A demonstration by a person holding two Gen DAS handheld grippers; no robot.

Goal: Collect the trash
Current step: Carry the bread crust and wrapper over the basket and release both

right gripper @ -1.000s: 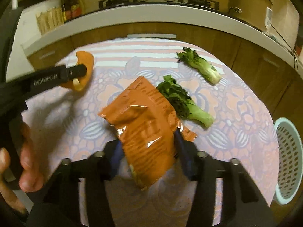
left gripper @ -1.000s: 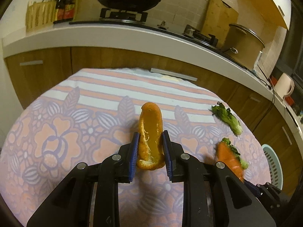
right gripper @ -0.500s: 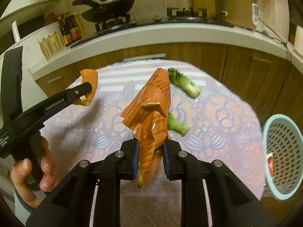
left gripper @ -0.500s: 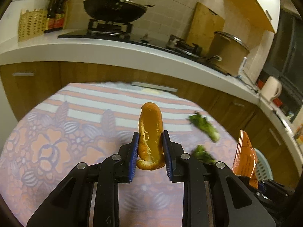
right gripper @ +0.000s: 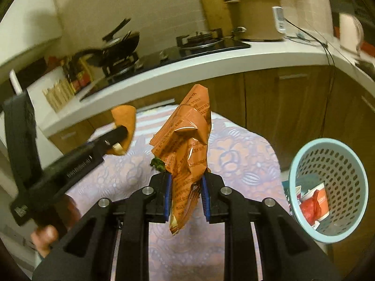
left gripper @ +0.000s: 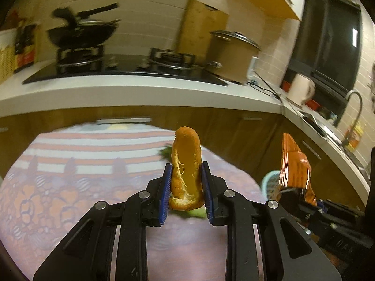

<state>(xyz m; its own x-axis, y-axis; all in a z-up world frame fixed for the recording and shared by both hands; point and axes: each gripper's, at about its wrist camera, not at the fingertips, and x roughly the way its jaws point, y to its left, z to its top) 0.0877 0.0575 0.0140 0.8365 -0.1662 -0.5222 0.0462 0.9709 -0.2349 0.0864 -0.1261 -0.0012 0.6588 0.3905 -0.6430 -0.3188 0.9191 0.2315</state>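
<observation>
1. Left hand-held gripper (left gripper: 186,193): blue pads pinched on an orange peel (left gripper: 186,171), the peel upright with its hollow side toward the camera, lifted clear above the table (left gripper: 70,187). Same gripper seen side-on in the right wrist view (right gripper: 117,138), the peel (right gripper: 124,126) sticking out past its tip.
2. Right hand-held gripper (right gripper: 185,194): narrow gap, pads clamped on a crumpled orange snack wrapper (right gripper: 187,154); the wrapper stands up and its lower end hangs below the pads. In the left view the wrapper (left gripper: 295,171) shows at the right, held up off the table.
3. A bit of leafy green (right gripper: 157,164) peeks out just left of the wrapper, lying on the flowered tablecloth (right gripper: 234,159).
4. Light blue perforated basket (right gripper: 328,196) at the right, beyond the table edge; it holds a paper cup (right gripper: 316,201) and red trash (right gripper: 309,208). In the left view only its rim (left gripper: 269,182) shows, beside the wrapper.
5. Versus half a second ago: both grippers sit higher and have swung right; less tablecloth is in frame, the basket looks bigger and nearer in the right view, and the background is motion-blurred. Both grips are unchanged.
6. Writing: white lettering on the left gripper's side, too blurred to read now. Print on the wrapper not readable.
7. Bare fingers (right gripper: 44,236) wrap the left gripper's handle.
</observation>
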